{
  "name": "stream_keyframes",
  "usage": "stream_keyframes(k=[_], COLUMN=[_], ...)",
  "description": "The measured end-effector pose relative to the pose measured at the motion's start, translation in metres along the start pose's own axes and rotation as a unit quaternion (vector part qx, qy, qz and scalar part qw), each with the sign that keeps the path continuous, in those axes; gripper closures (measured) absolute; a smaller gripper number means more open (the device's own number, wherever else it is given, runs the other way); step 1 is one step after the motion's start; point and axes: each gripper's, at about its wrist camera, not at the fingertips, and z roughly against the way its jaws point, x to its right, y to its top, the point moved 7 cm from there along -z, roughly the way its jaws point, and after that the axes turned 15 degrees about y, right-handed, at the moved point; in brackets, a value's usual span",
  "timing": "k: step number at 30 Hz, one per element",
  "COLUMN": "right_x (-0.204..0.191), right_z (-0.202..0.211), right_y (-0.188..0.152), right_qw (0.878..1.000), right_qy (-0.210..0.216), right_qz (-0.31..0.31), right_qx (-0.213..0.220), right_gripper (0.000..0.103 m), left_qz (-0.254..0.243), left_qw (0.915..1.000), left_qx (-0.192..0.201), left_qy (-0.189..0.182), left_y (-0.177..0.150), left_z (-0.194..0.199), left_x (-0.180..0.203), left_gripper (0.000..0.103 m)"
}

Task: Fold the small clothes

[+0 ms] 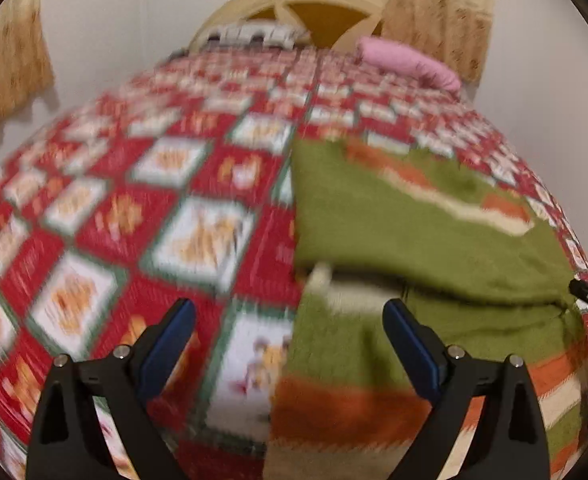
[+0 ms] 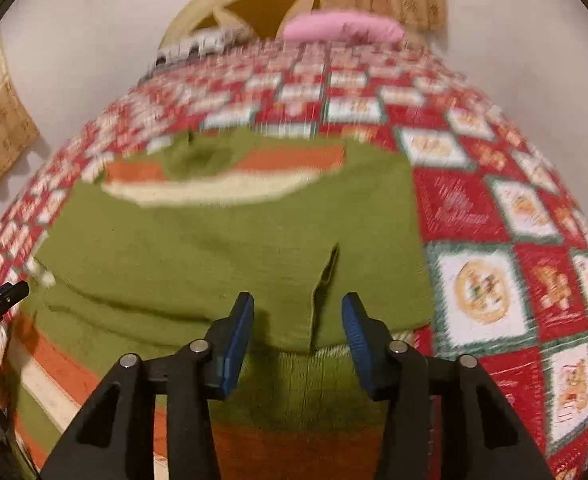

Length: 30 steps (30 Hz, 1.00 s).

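A fuzzy green knitted garment (image 2: 230,240) with orange and cream stripes lies partly folded on a bed's red patchwork quilt (image 1: 134,216). The right gripper (image 2: 297,320) hovers open just above its near fold, nothing between the blue pads. The left gripper (image 1: 290,320), wide open, straddles the garment's left edge. A pink pillow (image 2: 341,28) lies far ahead.

You have one green sweater (image 2: 230,240) with orange and cream stripes, lying on one red patchwork bedspread (image 2: 493,240). There is one pink pillow (image 2: 341,28), and two grippers: left gripper (image 1: 290,320), right gripper (image 2: 297,308).
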Motion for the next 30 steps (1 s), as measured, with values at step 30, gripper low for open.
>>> stream_keyframes(k=[30], right_x=[-0.004], right_z=[-0.033], right_y=[-0.020], right_qw=[0.999], right_qy=[0.015], right_qz=[0.003], right_qx=[-0.034], right_gripper=[0.053], left_qz=[-0.030], left_qw=[0.9979], left_qx=[-0.044], left_qy=[0.038], left_y=[0.003], left_z=[-0.062], left_x=[0.010], left_gripper=[0.000])
